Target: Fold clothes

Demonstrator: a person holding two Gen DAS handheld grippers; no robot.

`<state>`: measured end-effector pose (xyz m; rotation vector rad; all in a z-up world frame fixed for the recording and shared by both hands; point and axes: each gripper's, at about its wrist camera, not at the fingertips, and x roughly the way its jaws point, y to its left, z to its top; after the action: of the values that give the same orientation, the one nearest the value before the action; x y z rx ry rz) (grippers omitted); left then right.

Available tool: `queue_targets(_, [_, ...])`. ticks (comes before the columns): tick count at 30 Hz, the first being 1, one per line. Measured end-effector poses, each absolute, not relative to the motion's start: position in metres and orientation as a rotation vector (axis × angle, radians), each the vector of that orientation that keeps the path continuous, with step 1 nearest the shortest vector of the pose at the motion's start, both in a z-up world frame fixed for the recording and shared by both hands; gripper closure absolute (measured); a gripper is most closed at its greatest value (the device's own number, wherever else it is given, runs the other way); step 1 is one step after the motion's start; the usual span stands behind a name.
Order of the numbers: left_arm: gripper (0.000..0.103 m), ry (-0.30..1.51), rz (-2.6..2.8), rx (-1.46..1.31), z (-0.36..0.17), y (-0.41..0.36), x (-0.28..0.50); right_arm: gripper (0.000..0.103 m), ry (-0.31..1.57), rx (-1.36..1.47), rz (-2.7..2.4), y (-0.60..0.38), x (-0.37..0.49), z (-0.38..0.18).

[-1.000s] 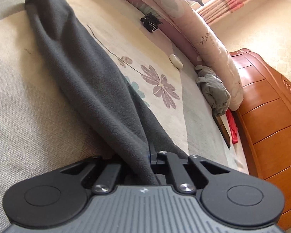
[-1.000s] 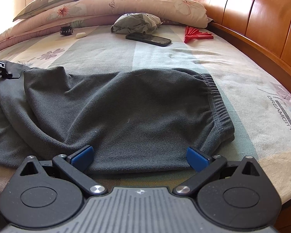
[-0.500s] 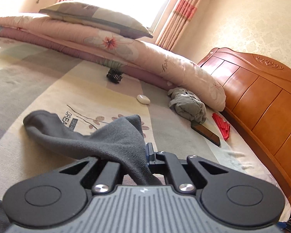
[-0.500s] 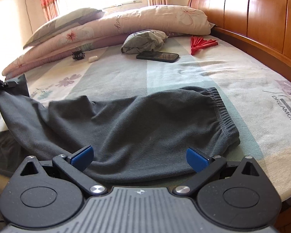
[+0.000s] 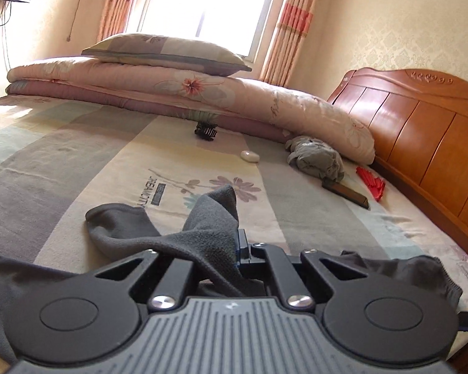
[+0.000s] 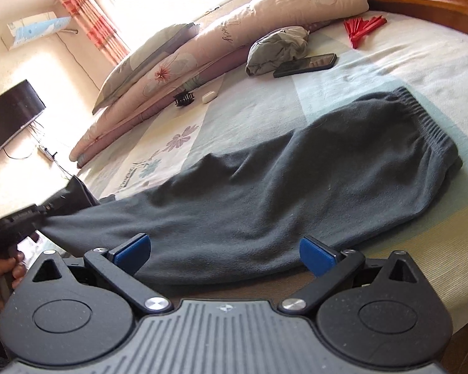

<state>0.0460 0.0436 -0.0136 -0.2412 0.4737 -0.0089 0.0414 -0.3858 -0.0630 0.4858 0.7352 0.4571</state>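
A pair of dark grey fleece trousers [image 6: 296, 180] lies across the bed, elastic waistband [image 6: 427, 121] at the right. My left gripper [image 5: 234, 249] is shut on a trouser leg [image 5: 202, 233], lifted off the sheet, with the leg's cuff end [image 5: 115, 221] trailing on the bed. In the right wrist view that left gripper [image 6: 43, 208] shows at the far left, pulling the cloth taut, a hand below it. My right gripper [image 6: 224, 249] stands open at the near edge of the trousers, blue pads [image 6: 315, 255] on either side and nothing pinched.
A rolled floral quilt [image 5: 265, 103] with a pillow [image 5: 165, 50] lies along the far side. A grey cloth bundle [image 5: 318, 159], a phone [image 5: 346, 193], red sticks [image 5: 371, 184], a black hair clip [image 5: 206, 131] and a small white case [image 5: 249, 155] lie on the sheet. Wooden headboard [image 5: 421, 131] at the right.
My left gripper rose and rolled level with the trouser leg in it, drawing the leg up off the sheet and toward the waistband side. The right view tilted; its jaws stayed open.
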Motion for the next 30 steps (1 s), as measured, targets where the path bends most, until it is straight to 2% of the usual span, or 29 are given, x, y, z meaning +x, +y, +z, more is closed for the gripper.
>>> queue_targets(9, [0.100,0.492,-0.010,-0.264,-0.016,0.047,0.033,0.000,0.764,0.551,0.464,-0.390,0.041,-0.069])
queue_targets(11, [0.100,0.481,0.002,-0.186,-0.015,0.042,0.032,0.000,0.765,0.552,0.459,-0.390,0.043,-0.070])
queue_targets(16, [0.099,0.553,0.037,-0.238,-0.036,0.049,0.034,0.000,0.755,0.513,0.423,-0.386,0.045,-0.069])
queue_targets(24, [0.099,0.618,0.051,-0.196,-0.063,0.054,0.037,0.000,0.694,0.063,0.298,-0.334,0.056,-0.057])
queue_targets(30, [0.092,0.673,0.037,-0.316,-0.089,0.075,0.037,0.000,0.773,-0.097,0.293,-0.300,0.068,-0.093])
